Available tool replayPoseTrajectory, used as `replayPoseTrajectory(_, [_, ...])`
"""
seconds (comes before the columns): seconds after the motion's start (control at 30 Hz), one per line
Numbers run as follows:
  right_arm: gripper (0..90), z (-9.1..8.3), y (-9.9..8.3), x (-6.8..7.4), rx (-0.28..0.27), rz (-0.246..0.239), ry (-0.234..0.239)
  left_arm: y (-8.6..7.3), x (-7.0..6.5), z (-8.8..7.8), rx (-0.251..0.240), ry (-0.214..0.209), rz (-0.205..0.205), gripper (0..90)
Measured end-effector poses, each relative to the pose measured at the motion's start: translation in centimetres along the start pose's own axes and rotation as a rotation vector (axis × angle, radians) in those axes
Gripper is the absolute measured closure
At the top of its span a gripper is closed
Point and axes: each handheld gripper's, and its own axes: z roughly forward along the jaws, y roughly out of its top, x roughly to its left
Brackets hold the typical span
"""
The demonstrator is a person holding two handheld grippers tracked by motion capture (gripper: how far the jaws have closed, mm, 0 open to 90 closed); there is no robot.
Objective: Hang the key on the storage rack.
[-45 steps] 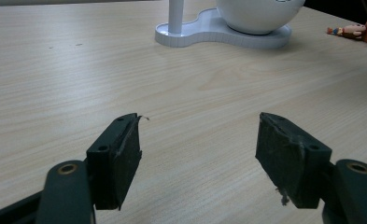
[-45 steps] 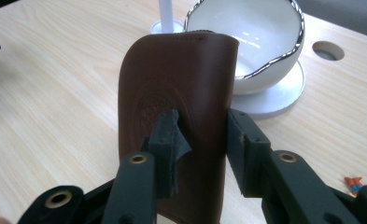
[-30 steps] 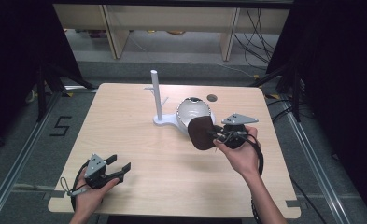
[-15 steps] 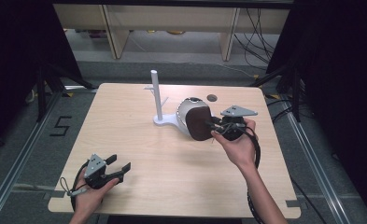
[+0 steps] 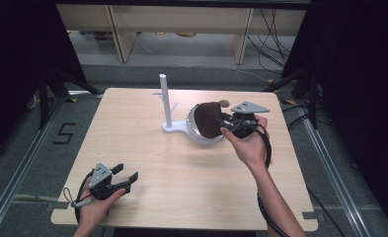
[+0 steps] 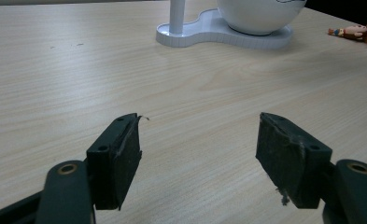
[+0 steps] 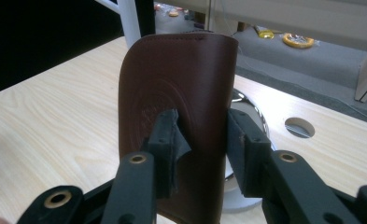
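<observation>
A brown leather pouch [image 5: 209, 120] hangs above the rim of a white bowl [image 5: 197, 134], and my right gripper [image 5: 222, 123] is shut on it. In the right gripper view the two pads pinch the pouch [image 7: 176, 79] at mid-height, with my right gripper [image 7: 202, 135] pointing along the table. The bowl sits on a white base with an upright post [image 5: 164, 98]. My left gripper [image 5: 125, 174] rests open near the front left corner. Bare tabletop shows between the pads of the left gripper [image 6: 197, 149], far short of the bowl [image 6: 258, 16] and the post [image 6: 176, 14].
A round hole [image 5: 224, 103] is cut in the table [image 5: 132, 133] behind the bowl. A small toy figure [image 6: 356, 31] lies on the wood to the right of the bowl. Pale shelving [image 5: 181, 24] stands beyond the far edge, and cables run over the floor at the right.
My right gripper has carried the pouch up and away from the person, from in front of the bowl to over its rim. The left gripper has stayed put.
</observation>
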Motion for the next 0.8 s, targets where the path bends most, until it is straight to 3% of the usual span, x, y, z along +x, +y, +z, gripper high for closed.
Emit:
replayPoseTrajectory(0.07, [65.8, 0.2, 0.2, 0.1, 0.007, 0.038, -0.014, 0.0, 0.0, 0.0, 0.001, 0.001, 0.000, 29.7])
replayPoseTrajectory(0.27, [65.7, 1.4, 0.5, -0.4, -0.019, 0.012, -0.020, 0.0, 0.0, 0.0, 0.002, 0.001, 0.001, 29.7])
replayPoseTrajectory(0.3, [65.7, 1.6, 0.5, -0.3, -0.019, 0.031, -0.019, 0.0, 0.0, 0.0, 0.002, 0.000, 0.001, 29.7])
replayPoseTrajectory(0.43, [65.6, 2.6, 0.3, -0.3, -0.038, 0.033, -0.021, 0.0, 0.0, 0.0, 0.001, 0.001, 0.002, 29.7])
replayPoseTrajectory(0.47, [65.6, 2.9, 0.3, -0.5, -0.047, 0.009, -0.024, 0.0, 0.0, 0.0, 0.001, 0.000, 0.001, 29.8])
replayPoseTrajectory(0.53, [65.6, 3.5, 0.1, -0.6, -0.059, 0.021, -0.025, 0.0, 0.0, 0.0, 0.000, 0.000, 0.000, 29.7])
replayPoseTrajectory(0.8, [65.5, 5.2, -0.7, -1.0, -0.043, 0.040, -0.023, 0.0, 0.0, 0.0, 0.000, 0.001, -0.003, 29.7])
